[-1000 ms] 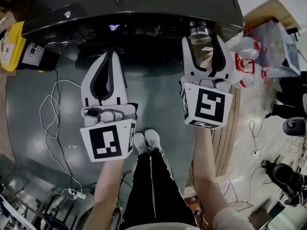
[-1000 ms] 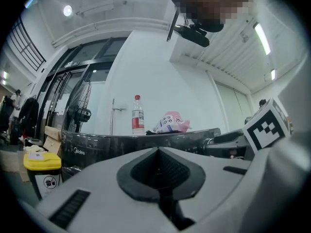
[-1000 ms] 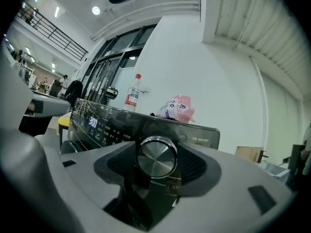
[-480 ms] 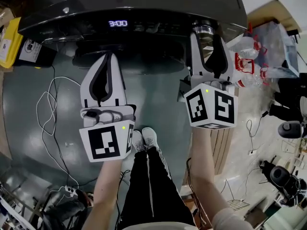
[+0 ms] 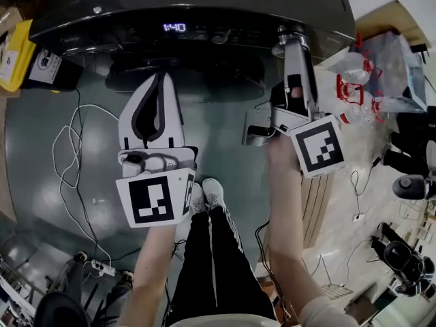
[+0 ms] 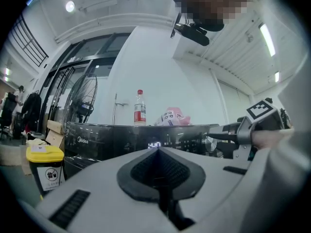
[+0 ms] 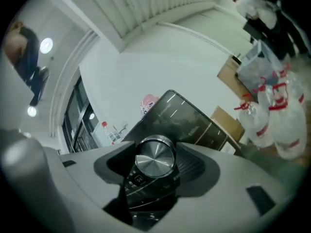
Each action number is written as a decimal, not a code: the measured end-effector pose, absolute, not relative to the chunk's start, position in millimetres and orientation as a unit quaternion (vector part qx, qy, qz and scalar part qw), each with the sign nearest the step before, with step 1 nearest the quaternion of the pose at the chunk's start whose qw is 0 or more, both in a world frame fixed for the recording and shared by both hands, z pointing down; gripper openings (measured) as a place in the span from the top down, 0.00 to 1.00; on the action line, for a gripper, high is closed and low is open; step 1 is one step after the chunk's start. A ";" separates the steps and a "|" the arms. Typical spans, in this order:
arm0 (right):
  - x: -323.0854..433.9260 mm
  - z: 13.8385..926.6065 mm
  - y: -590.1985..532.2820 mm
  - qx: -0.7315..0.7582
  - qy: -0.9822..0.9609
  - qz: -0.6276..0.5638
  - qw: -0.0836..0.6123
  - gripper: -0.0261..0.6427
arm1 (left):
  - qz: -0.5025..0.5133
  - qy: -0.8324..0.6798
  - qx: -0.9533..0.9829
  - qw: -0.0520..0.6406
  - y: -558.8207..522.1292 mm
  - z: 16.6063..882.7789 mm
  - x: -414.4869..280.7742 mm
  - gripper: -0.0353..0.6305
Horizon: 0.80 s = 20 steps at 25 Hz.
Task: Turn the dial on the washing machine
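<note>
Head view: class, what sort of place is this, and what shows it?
Probably a workshop or test lab, not a home laundry: the washing machine stands among loose floor cables, a yellow bin and wrapped bottle packs.

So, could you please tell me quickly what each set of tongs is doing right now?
Left tongs: closed, empty.
Right tongs: closed on the dial.

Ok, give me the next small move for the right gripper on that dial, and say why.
Probably roll the right gripper by one small notch without loosening it. Its jaws clamp the silver dial from both sides and it is tipped onto its side, so the grip looks fit to twist. Then check the lit display.
</note>
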State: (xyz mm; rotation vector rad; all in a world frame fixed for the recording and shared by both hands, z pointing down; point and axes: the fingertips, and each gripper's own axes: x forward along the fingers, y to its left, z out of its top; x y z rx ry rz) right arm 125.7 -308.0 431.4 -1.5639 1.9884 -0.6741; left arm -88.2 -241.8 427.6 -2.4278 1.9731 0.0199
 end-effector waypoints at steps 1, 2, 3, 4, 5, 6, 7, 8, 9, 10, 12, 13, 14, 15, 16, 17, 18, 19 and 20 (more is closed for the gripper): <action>129.0 435.9 -307.5 -0.572 0.721 -0.274 0.278 0.58 | 0.006 0.632 -0.775 0.006 -241.5 428.1 -89.1 0.95; 131.2 439.6 -307.1 -0.567 0.709 -0.296 0.297 0.58 | 0.006 0.633 -0.774 0.005 -241.1 428.6 -89.8 0.95; 132.3 442.1 -306.8 -0.562 0.700 -0.311 0.312 0.58 | 0.006 0.633 -0.774 0.004 -240.6 429.2 -90.2 0.95; 133.0 443.4 -306.6 -0.559 0.693 -0.321 0.323 0.58 | 0.006 0.633 -0.774 0.002 -240.3 429.6 -90.3 0.95; 133.6 444.1 -306.5 -0.557 0.689 -0.327 0.330 0.58 | 0.006 0.633 -0.774 0.001 -240.2 429.9 -90.2 0.95; 134.2 444.8 -306.4 -0.554 0.684 -0.333 0.337 0.58 | 0.007 0.633 -0.774 0.000 -240.2 429.9 -90.1 0.95; 134.9 445.8 -306.4 -0.550 0.679 -0.341 0.346 0.58 | 0.008 0.633 -0.774 -0.001 -240.3 429.8 -90.3 0.95; 135.6 447.2 -306.4 -0.544 0.671 -0.353 0.358 0.58 | 0.009 0.633 -0.774 -0.002 -240.4 429.6 -90.6 0.95; 136.3 448.8 -306.5 -0.535 0.662 -0.368 0.374 0.58 | 0.009 0.633 -0.774 -0.002 -240.4 429.7 -91.1 0.95; 136.7 450.3 -306.6 -0.524 0.652 -0.384 0.392 0.58 | 0.009 0.634 -0.774 -0.003 -240.3 430.0 -91.7 0.95; 136.7 453.3 -307.0 -0.499 0.632 -0.415 0.424 0.58 | 0.009 0.635 -0.772 -0.006 -239.4 431.5 -93.2 0.95; 136.7 454.8 -307.0 -0.489 0.623 -0.428 0.437 0.58 | 0.009 0.636 -0.772 -0.008 -238.8 432.6 -93.8 0.95; 136.9 456.1 -307.0 -0.480 0.615 -0.438 0.447 0.58 | 0.009 0.636 -0.772 -0.010 -238.2 433.6 -94.1 0.95; 137.4 457.1 -307.0 -0.472 0.607 -0.448 0.455 0.58 | 0.009 0.636 -0.772 -0.012 -237.7 434.5 -94.0 0.95; 137.9 458.0 -307.1 -0.465 0.600 -0.456 0.464 0.58 | 0.009 0.636 -0.772 -0.013 -237.5 435.2 -93.9 0.95; 138.2 458.8 -307.3 -0.457 0.594 -0.464 0.472 0.58 | 0.007 0.636 -0.772 -0.012 -237.3 435.7 -93.9 0.95; 138.2 459.5 -307.4 -0.449 0.588 -0.471 0.480 0.58 | 0.005 0.636 -0.772 -0.010 -237.0 436.0 -94.0 0.95; 137.8 460.1 -307.5 -0.441 0.583 -0.478 0.488 0.58 | 0.002 0.636 -0.772 -0.007 -236.6 436.2 -94.1 0.95; 137.4 460.9 -307.4 -0.434 0.577 -0.484 0.494 0.58 | 0.000 0.636 -0.772 -0.005 -236.3 436.6 -94.1 0.95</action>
